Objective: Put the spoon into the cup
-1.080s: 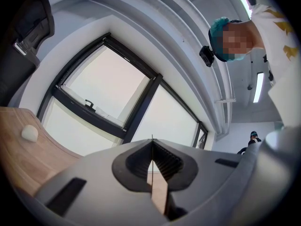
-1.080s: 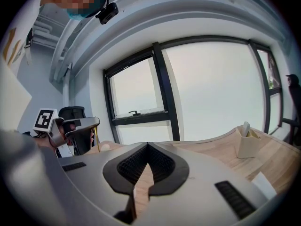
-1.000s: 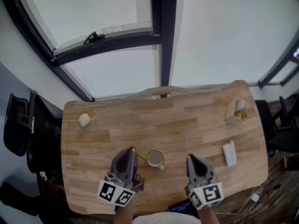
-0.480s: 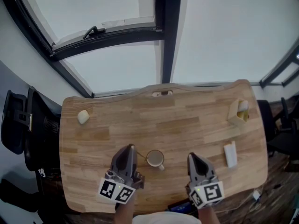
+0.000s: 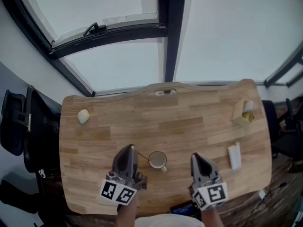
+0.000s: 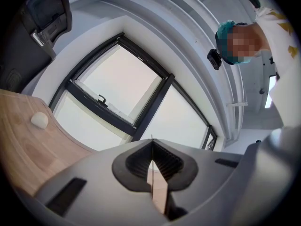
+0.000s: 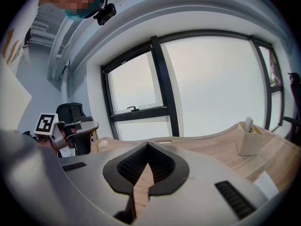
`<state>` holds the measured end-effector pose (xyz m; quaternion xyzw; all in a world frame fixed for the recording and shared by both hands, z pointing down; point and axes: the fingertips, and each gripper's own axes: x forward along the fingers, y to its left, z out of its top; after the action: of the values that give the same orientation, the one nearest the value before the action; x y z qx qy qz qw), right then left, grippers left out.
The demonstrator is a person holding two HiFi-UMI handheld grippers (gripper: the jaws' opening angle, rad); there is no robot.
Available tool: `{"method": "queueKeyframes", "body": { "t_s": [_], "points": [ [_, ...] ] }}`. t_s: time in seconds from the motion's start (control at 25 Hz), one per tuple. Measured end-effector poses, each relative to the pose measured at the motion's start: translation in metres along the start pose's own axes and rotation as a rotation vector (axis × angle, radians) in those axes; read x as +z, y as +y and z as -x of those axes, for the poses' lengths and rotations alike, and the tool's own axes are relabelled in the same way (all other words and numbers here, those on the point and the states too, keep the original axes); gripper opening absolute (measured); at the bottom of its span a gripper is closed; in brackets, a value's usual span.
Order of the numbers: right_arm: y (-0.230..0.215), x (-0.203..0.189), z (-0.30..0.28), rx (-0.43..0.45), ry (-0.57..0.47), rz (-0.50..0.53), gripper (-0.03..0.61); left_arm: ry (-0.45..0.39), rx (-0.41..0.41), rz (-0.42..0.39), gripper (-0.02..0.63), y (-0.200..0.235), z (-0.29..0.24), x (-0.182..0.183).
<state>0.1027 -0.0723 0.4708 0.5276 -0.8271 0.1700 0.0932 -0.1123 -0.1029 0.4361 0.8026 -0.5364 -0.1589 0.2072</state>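
Observation:
A small pale cup [image 5: 157, 161] with its handle toward the lower right stands on the wooden table [image 5: 189, 122] between my two grippers. My left gripper [image 5: 131, 148] is just left of the cup and shut on a thin golden spoon [image 5: 140, 154], whose free end slants toward the cup's left rim. In the left gripper view the spoon's handle [image 6: 151, 147] shows as a fine line pinched between the jaws. The spoon [image 7: 95, 136] also hangs from that gripper in the right gripper view. My right gripper [image 5: 194, 156] is right of the cup, shut and empty [image 7: 147, 146].
A beige holder [image 5: 241, 113] with items stands at the table's back right, and a white block [image 5: 232, 155] lies at the right. A pale round lump [image 5: 84, 116] rests at the back left. A black chair [image 5: 19, 126] stands left of the table; windows lie beyond.
My left gripper has sunk slightly beside the cup with the spoon still in it. The right gripper and the cup have stayed put.

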Motion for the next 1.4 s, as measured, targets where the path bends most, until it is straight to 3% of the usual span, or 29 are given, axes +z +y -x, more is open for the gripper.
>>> {"method": "queueKeyframes", "body": {
  "t_s": [1.4],
  "points": [
    [0.0,-0.023,-0.009,0.006,0.065,-0.003,-0.003,0.037,-0.01,0.015,0.002,0.008,-0.009,-0.032]
  ]
}}
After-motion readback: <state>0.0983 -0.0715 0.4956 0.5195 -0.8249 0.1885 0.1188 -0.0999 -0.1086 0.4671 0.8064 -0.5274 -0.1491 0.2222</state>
